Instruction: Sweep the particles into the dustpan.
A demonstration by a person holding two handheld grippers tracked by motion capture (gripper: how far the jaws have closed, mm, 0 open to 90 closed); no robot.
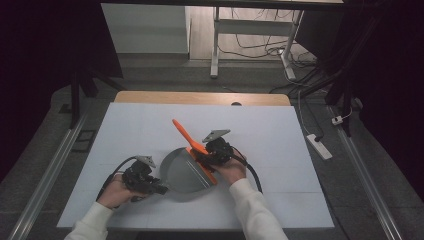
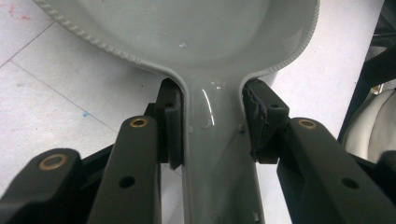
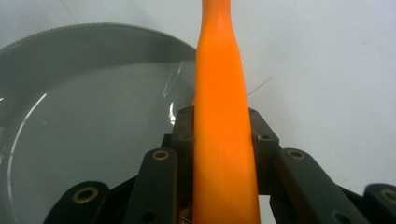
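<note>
A grey dustpan (image 1: 182, 175) lies on the white table (image 1: 280, 150) near its front middle. My left gripper (image 1: 161, 190) is shut on the dustpan's narrow handle (image 2: 210, 154); in the left gripper view the gripper (image 2: 212, 123) has its pads (image 2: 170, 121) pressed on both sides of the neck, just below the ribbed rim of the pan (image 2: 196, 32). An orange brush (image 1: 184, 132) slants over the pan's right edge, its handle pointing away to the far left. My right gripper (image 1: 202, 155) is shut on it. In the right gripper view the gripper (image 3: 219, 135) clamps the orange handle (image 3: 222, 93), with the dustpan (image 3: 84, 121) to its left.
A bare wooden strip (image 1: 200, 97) runs along the table's far edge. On the floor to the right lies a white power strip (image 1: 320, 146). A desk frame (image 1: 215, 45) with cables stands beyond the table. White table surface stretches on all sides of the pan.
</note>
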